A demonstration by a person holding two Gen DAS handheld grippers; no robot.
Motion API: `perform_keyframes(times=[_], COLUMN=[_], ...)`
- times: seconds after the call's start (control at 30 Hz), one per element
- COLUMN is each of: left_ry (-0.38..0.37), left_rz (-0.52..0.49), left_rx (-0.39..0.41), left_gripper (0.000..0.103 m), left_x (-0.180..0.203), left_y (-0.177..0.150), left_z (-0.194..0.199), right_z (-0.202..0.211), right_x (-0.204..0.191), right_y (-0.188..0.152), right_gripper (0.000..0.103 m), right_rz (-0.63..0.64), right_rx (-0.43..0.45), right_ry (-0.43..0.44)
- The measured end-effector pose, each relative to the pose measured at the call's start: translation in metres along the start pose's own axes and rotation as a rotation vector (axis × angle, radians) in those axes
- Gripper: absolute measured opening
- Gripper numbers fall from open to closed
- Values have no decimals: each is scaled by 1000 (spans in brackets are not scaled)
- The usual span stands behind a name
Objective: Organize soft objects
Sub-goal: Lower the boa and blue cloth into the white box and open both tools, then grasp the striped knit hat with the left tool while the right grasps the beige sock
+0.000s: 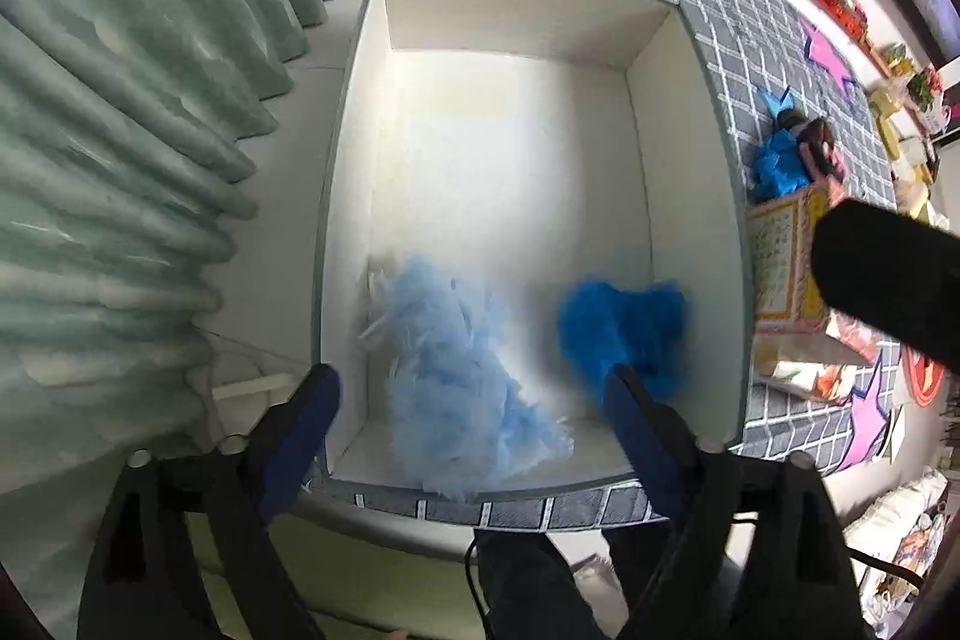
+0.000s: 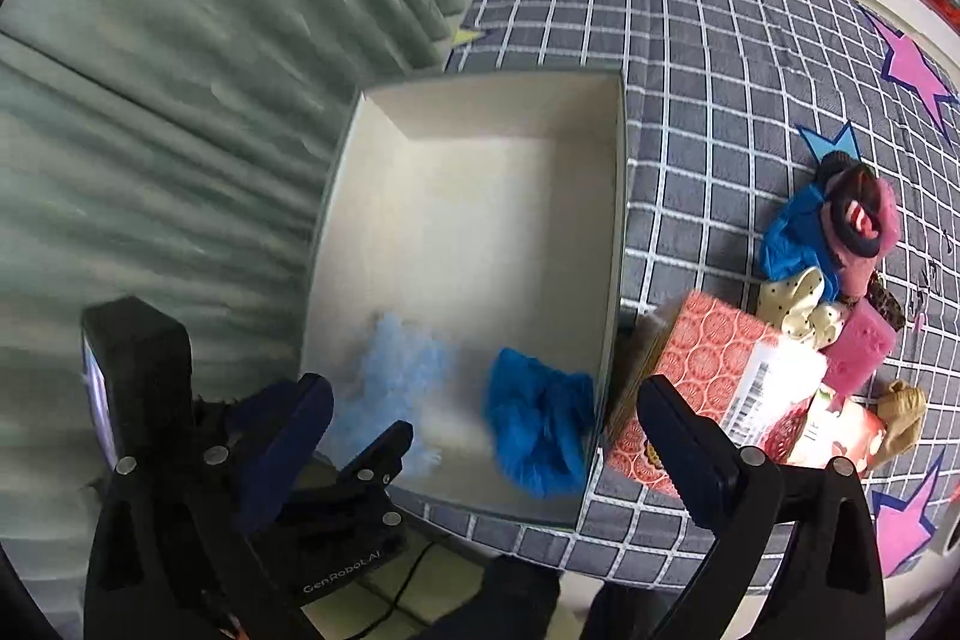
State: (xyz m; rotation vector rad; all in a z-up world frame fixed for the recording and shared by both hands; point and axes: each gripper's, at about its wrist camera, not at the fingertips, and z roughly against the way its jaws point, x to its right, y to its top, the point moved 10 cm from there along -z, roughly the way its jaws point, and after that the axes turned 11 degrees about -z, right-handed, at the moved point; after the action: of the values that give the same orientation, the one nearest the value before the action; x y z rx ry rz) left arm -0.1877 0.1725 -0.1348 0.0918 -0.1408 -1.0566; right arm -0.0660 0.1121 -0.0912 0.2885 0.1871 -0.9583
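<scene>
A white open box (image 1: 690,130) with a grey-green rim sits on a checked blanket. Two soft things are at its near end: a pale blue fluffy bundle (image 1: 456,382) and a deep blue one (image 1: 624,334), both slightly blurred. My left gripper (image 1: 471,433) points down over the near end, open, its pads clear of the pale bundle below. My right gripper (image 2: 486,448) is open too, above the box's (image 2: 621,220) near right corner and the deep blue bundle (image 2: 540,430). The pale bundle (image 2: 396,376) lies left of that.
A pile lies on the blanket (image 2: 690,70) right of the box: a blue cloth (image 2: 792,238), a pink and black item (image 2: 858,220), a dotted cream piece (image 2: 804,304), a pink sponge (image 2: 864,346) and a red patterned carton (image 2: 708,370). Green curtains (image 1: 120,160) hang left.
</scene>
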Motion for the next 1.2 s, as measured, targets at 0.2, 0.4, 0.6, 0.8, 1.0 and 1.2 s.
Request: perform_keyframes(times=[0.2, 0.4, 0.6, 0.8, 1.0, 1.2], left_ry=[-52, -62, -88, -110, -127, -121], left_rz=[16, -17, -83, -188, -259, -315], left_rx=[33, 43, 48, 34, -2, -46], left_gripper=[103, 103, 103, 103, 103, 103], left_x=[8, 24, 61, 114, 170, 221], left_y=[10, 23, 41, 68, 106, 159], left_z=[-13, -28, -31, -31, -8, -17], right_z=[13, 25, 42, 62, 73, 74], right_x=[8, 26, 60, 125, 210, 290], right_y=[8, 12, 21, 27, 18, -1], right_gripper=[102, 102, 102, 102, 102, 102], right_rz=[-37, -82, -155, -283, -450, -614], right_rx=[38, 57, 96, 143, 160, 145], right_ry=[7, 5, 13, 9, -13, -28])
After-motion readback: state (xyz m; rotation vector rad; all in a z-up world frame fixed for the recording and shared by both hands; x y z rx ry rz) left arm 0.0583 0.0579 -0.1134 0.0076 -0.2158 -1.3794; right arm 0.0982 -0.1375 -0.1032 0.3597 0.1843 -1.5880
